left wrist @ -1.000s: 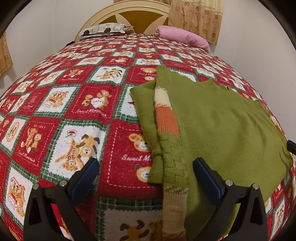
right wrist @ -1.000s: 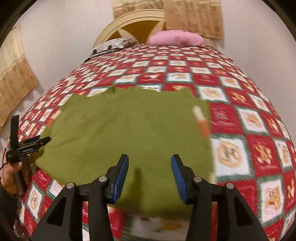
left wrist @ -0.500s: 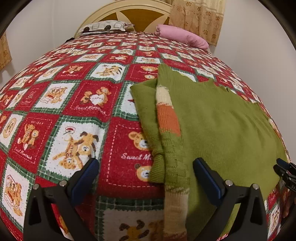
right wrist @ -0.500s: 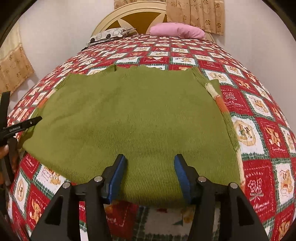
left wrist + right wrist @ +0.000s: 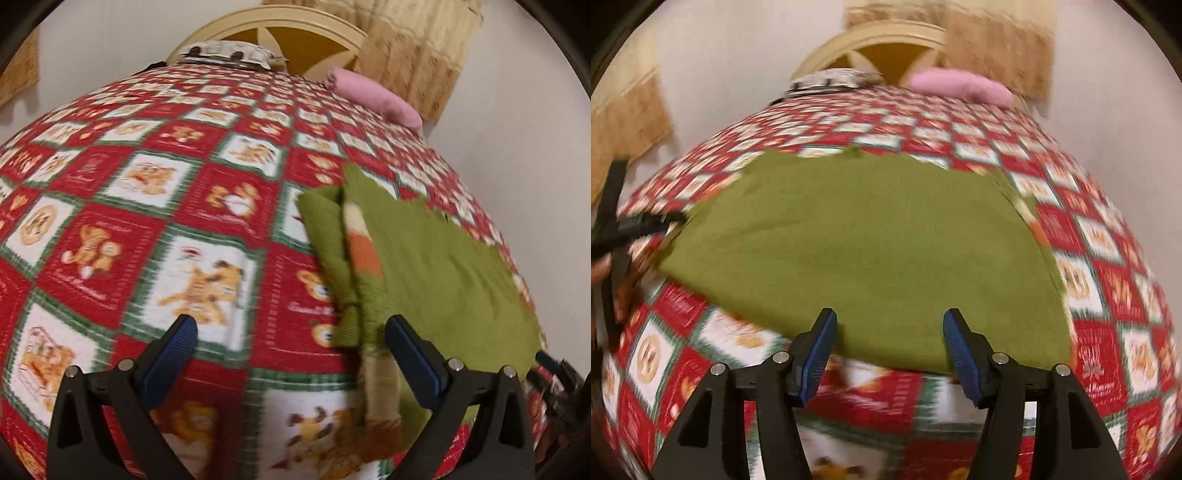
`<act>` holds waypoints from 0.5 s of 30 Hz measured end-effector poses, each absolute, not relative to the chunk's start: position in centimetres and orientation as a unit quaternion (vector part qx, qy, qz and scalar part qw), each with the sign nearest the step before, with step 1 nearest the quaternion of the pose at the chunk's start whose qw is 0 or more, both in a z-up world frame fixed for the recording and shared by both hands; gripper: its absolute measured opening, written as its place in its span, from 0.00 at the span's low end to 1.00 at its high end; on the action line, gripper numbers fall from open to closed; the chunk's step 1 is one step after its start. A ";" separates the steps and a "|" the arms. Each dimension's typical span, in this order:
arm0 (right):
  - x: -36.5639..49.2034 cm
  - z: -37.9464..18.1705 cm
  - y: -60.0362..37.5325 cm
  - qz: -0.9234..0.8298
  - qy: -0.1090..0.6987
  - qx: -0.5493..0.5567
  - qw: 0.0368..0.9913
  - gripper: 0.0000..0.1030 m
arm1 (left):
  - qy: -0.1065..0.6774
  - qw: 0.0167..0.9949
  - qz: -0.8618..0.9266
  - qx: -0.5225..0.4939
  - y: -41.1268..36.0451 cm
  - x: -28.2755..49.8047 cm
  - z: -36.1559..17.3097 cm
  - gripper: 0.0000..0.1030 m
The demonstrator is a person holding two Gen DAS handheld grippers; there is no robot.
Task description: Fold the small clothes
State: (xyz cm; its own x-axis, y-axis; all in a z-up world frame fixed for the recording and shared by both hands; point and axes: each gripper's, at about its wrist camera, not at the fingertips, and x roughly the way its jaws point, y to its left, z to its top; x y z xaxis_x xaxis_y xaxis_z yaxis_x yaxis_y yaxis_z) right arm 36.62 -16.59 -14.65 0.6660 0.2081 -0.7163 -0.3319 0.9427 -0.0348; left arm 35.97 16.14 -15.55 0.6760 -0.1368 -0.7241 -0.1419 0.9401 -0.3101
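Although the olive-green knitted sweater [image 5: 871,251] already lies spread flat on the red, white and green patchwork bedspread printed with teddy bears [image 5: 155,229], the folding looks only partly done: in the left wrist view one sleeve, with cream and orange bands, is turned in along the garment's left side, and a ribbed cuff [image 5: 380,384] trails toward the near edge of the bed. On the opposite side a striped edge shows in the right wrist view, but blur keeps me from telling whether that sleeve is folded in. By my reading, the body has yet to be doubled over, so most of the folding is left. The left gripper [image 5: 291,350] hovers with its blue-padded jaws wide apart, nothing pressed between them; the sleeve and cuff lie beneath its right-hand finger rather than in its grasp. The right gripper [image 5: 888,350] hangs over the sweater's near hem with its jaws opening, and no cloth is pinched between the pads, though the hem lies below the gap. No basket, drawer or box appears in either view, so nothing can be said of containers or their contents. Far off at the head of the bed rest a pink pillow [image 5: 960,86] and a patterned cushion [image 5: 225,51] against the cream headboard [image 5: 280,35].
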 end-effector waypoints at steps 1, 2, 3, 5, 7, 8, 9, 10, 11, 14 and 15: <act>36.0 -14.3 -15.4 0.157 0.371 -0.100 0.910 0.60 | 0.403 0.898 0.004 -0.175 16.6 35.9 -15.4 1.00; 35.4 -13.9 -14.1 0.166 0.361 -0.119 0.910 0.60 | 0.403 0.898 0.005 -0.177 17.2 36.0 -15.2 1.00; 34.9 -13.7 -13.1 0.174 0.354 -0.130 0.910 0.60 | 0.402 0.898 0.005 -0.177 17.4 36.3 -15.0 1.00; 34.3 -13.2 -10.6 0.197 0.345 -0.146 0.906 0.62 | 0.400 0.899 -0.001 -0.177 17.7 36.8 -14.6 1.00; 33.9 -13.2 -8.4 0.216 0.343 -0.158 0.900 0.62 | 0.399 0.899 -0.018 -0.179 17.4 37.5 -14.1 1.00; 33.6 -13.3 -7.0 0.229 0.342 -0.165 0.896 0.62 | 0.398 0.899 -0.025 -0.181 17.1 37.9 -13.9 1.00; 33.4 -13.4 -6.0 0.237 0.341 -0.171 0.894 0.62 | 0.397 0.899 -0.032 -0.181 17.0 38.3 -13.8 1.00; 33.1 -13.5 -4.6 0.248 0.339 -0.178 0.890 0.62 | 0.396 0.900 -0.036 -0.180 16.9 38.6 -13.7 1.00; 32.9 -13.7 -3.7 0.254 0.338 -0.184 0.887 0.62 | 0.395 0.901 -0.039 -0.176 16.6 39.1 -13.7 1.00; 32.1 -14.5 -0.2 0.270 0.330 -0.220 0.877 0.62 | 0.400 0.901 -0.043 -0.161 15.7 40.9 -13.9 1.00; 31.9 -14.9 0.6 0.274 0.328 -0.233 0.873 0.62 | 0.403 0.899 -0.049 -0.163 15.5 41.6 -14.0 1.00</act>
